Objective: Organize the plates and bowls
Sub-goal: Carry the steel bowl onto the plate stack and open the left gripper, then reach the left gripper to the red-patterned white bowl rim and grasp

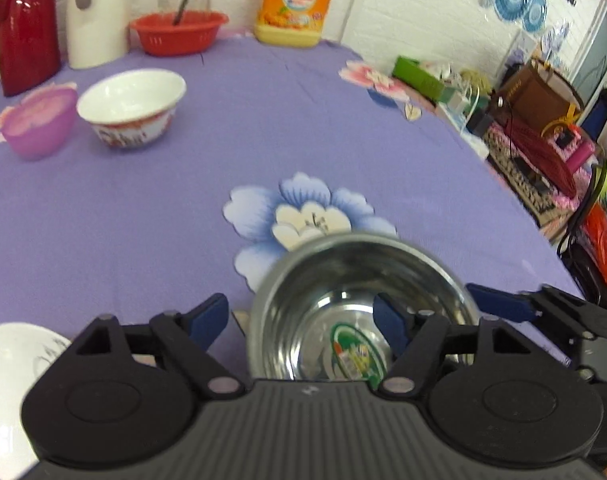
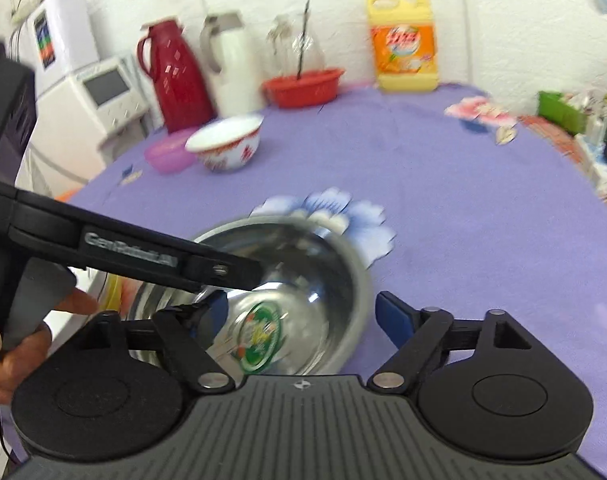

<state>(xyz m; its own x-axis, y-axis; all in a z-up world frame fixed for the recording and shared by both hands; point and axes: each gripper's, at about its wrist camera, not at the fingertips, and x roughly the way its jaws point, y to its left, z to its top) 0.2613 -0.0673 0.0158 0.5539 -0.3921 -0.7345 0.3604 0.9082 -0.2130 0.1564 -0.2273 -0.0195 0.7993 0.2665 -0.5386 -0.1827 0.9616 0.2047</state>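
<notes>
Straddling the rim of the steel bowl, the left gripper gapes wide, one finger inside, one outside. The right gripper, equally wide, brackets the bowl's opposite wall, nothing pinched. Both are equally near on the purple tablecloth.

Bright even light, fisheye-bent edges, motion blur — right view worse

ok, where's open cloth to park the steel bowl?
Widest bare stretch: tablecloth between the white bowl and the pink flower print, back to the yellow bottle. Also free around the blue flower ahead of the steel bowl. Crowded: far-left edge, where the purple bowl, red basket and flasks sit.
</notes>
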